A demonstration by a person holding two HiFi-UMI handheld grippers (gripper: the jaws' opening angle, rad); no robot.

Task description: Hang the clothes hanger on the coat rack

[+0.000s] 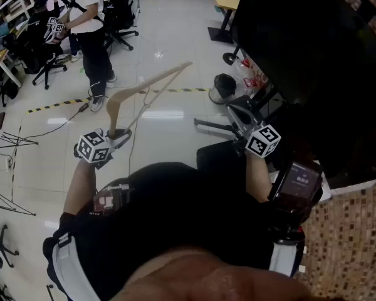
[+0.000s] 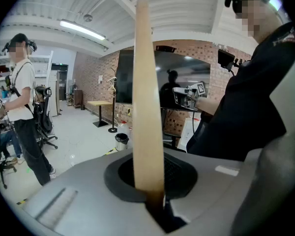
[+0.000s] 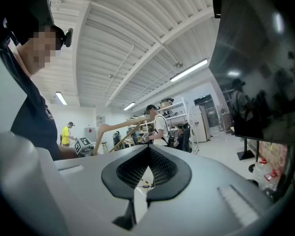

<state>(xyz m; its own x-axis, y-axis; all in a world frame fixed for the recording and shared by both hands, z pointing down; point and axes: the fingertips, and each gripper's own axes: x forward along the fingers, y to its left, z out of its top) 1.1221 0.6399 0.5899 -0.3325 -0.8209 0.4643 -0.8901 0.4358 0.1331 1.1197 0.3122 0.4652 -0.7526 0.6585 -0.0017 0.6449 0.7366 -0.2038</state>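
Observation:
A pale wooden clothes hanger [image 1: 145, 88] rises up and to the right from my left gripper [image 1: 116, 133], which is shut on one end of it. In the left gripper view the hanger's arm [image 2: 146, 107] stands straight up out of the shut jaws of the left gripper [image 2: 155, 200]. My right gripper [image 1: 235, 110] is held level, further right and apart from the hanger, its jaws shut with nothing between them. The right gripper view shows the right gripper [image 3: 146, 168] and, beyond it, the hanger [image 3: 119, 126]. A thin black coat stand [image 2: 112, 102] rises by the brick wall.
A large dark screen [image 1: 313, 55] fills the right side. A black bin [image 1: 222, 86] and the stand's round base [image 1: 230, 58] sit on the shiny floor. Another person [image 1: 91, 24] stands at the far left near office chairs. A small table [image 1: 225, 2] is at the back.

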